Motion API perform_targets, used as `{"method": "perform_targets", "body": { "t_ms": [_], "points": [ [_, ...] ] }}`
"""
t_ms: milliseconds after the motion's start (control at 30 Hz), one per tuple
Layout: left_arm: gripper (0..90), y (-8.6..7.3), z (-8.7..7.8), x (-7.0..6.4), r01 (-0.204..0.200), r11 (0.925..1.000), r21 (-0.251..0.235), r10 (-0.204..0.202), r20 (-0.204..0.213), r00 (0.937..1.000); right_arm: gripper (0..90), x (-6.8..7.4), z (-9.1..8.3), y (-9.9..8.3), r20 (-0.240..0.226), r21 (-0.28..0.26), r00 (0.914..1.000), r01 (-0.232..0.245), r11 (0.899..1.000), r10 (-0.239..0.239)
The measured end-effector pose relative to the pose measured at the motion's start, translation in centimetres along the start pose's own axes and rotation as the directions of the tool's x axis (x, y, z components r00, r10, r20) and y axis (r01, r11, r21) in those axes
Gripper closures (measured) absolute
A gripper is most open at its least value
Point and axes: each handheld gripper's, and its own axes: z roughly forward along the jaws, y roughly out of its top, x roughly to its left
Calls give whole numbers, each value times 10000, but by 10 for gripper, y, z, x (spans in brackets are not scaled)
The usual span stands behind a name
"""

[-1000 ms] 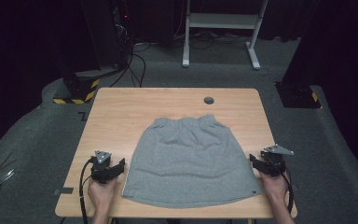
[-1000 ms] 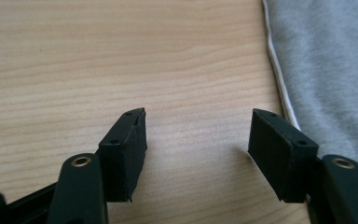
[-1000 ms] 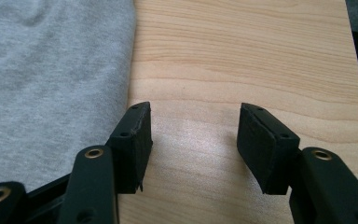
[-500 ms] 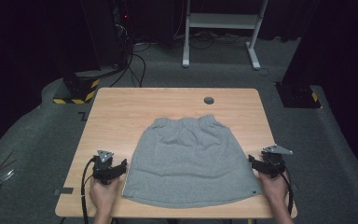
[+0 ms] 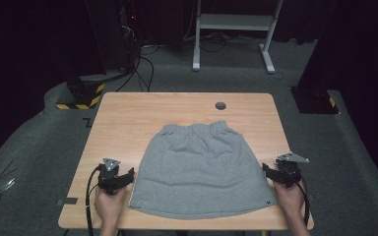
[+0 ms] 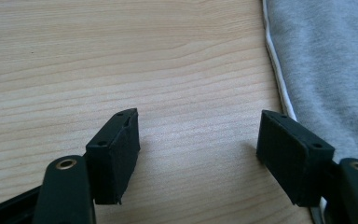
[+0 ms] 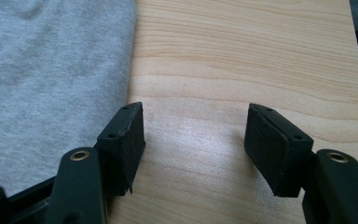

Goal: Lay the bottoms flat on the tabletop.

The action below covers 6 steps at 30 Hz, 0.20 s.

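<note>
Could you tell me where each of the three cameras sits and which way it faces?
High view: fixed above the person's side, looking forward and down on the table; both hands, left gripper and right gripper flank the grey skirt.
Left gripper view: rides the left gripper, looking along its open jaws at bare wood, skirt edge at right.
Right gripper view: rides the right gripper, open jaws over wood, skirt at left.
All three share the skirt and tabletop.

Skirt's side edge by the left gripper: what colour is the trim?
White, against the grey skirt; clearest in the left gripper view.
</note>
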Motion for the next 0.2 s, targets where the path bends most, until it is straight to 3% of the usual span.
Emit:
{"method": "perform_targets", "body": {
  "t_ms": [200],
  "points": [
    [298, 0, 0, 0, -12, 10000, 1, 12, 20, 10000, 381, 0, 0, 0, -1, 21, 10000, -4, 10000, 4]
  ]
}}
